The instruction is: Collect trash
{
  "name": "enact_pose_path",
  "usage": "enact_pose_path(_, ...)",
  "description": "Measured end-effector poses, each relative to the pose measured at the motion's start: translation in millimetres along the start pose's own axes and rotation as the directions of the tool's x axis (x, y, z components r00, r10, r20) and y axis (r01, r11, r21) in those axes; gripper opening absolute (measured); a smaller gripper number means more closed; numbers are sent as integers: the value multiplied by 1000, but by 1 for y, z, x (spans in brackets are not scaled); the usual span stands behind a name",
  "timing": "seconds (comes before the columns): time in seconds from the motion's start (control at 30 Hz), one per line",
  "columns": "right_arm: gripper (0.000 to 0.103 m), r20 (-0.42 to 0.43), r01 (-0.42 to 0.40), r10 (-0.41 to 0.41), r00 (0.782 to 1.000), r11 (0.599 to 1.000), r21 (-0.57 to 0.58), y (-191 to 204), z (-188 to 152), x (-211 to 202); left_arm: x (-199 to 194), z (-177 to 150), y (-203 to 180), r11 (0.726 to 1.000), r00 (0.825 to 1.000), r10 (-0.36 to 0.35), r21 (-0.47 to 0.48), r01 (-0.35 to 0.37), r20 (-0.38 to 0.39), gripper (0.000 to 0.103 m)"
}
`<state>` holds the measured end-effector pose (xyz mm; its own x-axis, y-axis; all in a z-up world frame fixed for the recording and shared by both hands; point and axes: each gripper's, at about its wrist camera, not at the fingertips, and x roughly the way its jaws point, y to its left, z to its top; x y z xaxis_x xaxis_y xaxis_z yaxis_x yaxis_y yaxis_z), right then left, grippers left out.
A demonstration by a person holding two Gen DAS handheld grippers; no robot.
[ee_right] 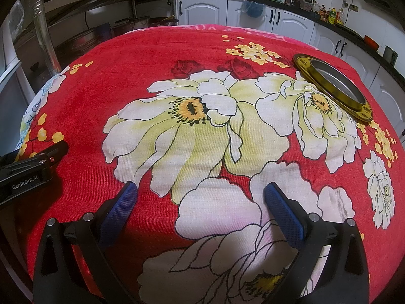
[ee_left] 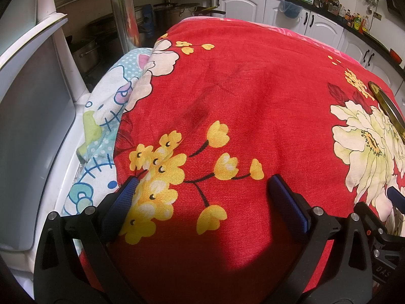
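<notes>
A red floral cloth [ee_right: 152,58] covers the table in both views [ee_left: 253,81]. A round gold-rimmed metal tray [ee_right: 331,83] lies on the cloth at the far right; its edge shows in the left wrist view [ee_left: 384,103]. No loose trash shows on the cloth. My left gripper [ee_left: 202,185] is open and empty, low over the cloth's left part. My right gripper [ee_right: 200,190] is open and empty over the big white flowers. The left gripper's body [ee_right: 30,169] shows at the left of the right wrist view.
A white appliance [ee_left: 30,116] stands close on the left, with a cartoon-print cloth [ee_left: 108,116] beneath the red one. A metal pole [ee_left: 124,12] and pots [ee_left: 86,53] stand behind. White cabinets [ee_right: 286,22] and a counter with bottles [ee_right: 334,15] line the back.
</notes>
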<state>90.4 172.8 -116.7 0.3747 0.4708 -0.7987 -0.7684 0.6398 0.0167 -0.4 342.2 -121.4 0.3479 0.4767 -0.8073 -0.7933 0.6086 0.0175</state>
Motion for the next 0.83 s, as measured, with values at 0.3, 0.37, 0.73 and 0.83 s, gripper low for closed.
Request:
enact_pose_path(0.3,98,0,0,0,1000,1000,0,0,0,0,-2,0,0,1000,1000,-6,-5,6,1,94)
enact_pose_path(0.37,98,0,1,-1,1000,1000,0,1,0,-1,-1,0,-1,1000,1000,-5,-5,5,0,94)
enact_pose_path(0.73,98,0,0,0,1000,1000,0,0,0,-1,1,-10,12,1000,1000,-10,-8,10,2,94)
enact_pose_path(0.83,98,0,0,0,1000,1000,0,0,0,0,1,-10,11,1000,1000,-8,-7,8,1,94)
